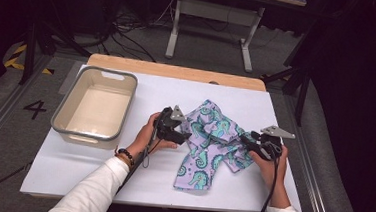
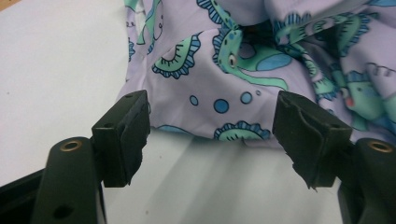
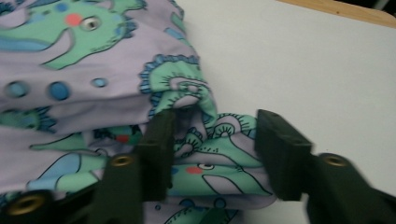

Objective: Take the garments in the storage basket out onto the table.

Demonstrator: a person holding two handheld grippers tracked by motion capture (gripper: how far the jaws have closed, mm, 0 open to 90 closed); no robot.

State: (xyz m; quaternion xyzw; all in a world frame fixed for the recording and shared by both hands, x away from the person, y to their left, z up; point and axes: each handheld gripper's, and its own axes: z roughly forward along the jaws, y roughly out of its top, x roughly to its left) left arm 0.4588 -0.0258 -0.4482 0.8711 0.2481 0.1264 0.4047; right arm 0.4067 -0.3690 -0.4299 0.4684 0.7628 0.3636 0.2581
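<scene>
Since both claws are spread with nothing pinched, the left claw [image 2: 212, 140] and right claw [image 3: 212, 154] just flank the crumpled seahorse cloth [image 1: 208, 142] lying mid-tabletop [image 1: 71, 173], probably lining up fresh grips.

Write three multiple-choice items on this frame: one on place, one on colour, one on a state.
1. Where is the grey bin relative to the cloth?
A. Left of it
B. On top of it
C. Right of it

2. What is the cloth's background colour?
A. Red
B. Lilac
C. Black

3. How is the left gripper?
A. Clamped on the bin
C. Open

Key: 1 A, the bin sits left in the high view. 2 B, lilac with teal seahorses. 3 C, its fingers stand apart before the cloth's edge.
</scene>
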